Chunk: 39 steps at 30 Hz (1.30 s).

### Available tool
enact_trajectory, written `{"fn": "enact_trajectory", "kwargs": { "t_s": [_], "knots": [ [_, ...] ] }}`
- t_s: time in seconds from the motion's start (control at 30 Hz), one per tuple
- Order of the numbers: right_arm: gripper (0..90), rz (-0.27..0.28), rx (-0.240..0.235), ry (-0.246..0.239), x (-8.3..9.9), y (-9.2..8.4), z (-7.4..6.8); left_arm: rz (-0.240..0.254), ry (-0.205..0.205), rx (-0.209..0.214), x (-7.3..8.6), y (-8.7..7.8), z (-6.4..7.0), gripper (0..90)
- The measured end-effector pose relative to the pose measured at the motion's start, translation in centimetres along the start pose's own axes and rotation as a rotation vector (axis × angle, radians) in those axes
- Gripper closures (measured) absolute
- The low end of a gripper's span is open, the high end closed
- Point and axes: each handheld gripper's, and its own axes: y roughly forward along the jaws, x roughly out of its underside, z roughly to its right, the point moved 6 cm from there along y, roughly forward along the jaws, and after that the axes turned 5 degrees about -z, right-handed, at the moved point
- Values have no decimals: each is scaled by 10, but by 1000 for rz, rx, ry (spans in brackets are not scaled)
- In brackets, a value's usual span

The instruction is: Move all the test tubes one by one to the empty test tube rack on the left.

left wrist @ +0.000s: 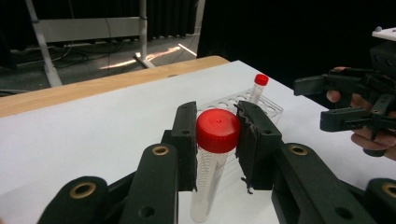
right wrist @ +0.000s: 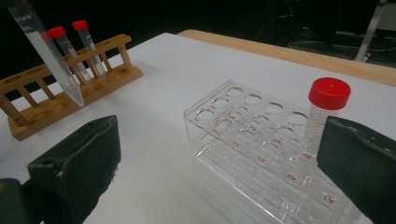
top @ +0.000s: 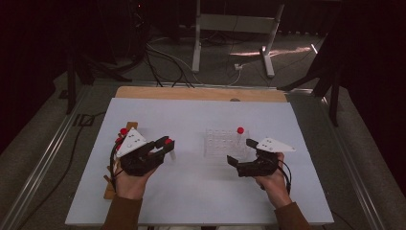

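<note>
Left gripper [left wrist: 218, 135] is clamped on a red-capped tube [left wrist: 215, 154], held above the white table [left wrist: 93, 135]; right gripper [top: 239, 152] is seen wide open beside the clear rack [right wrist: 261, 140], nothing gripped.

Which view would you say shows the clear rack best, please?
The right gripper view: the clear rack is close, with its holes and one capped tube plain. The high view shows it small and faint; the left gripper view shows its far end behind the left tool.
</note>
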Motion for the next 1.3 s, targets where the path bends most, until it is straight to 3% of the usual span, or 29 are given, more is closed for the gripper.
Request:
{"fn": "enact_trajectory", "kwargs": {
  "t_s": [0.53, 1.1, 1.3],
  "knots": [
    [0, 13, 10, 11, -2, -4, 4, -7, -14, -57, 3, -23, -25, 711],
    [0, 7, 15, 10, -1, -3, 4, 23, -59, -230, 7, -70, -67, 710],
    [0, 5, 16, 7, 0, -3, 3, 10, -85, -242, 12, -83, -75, 710]
  ]
}}
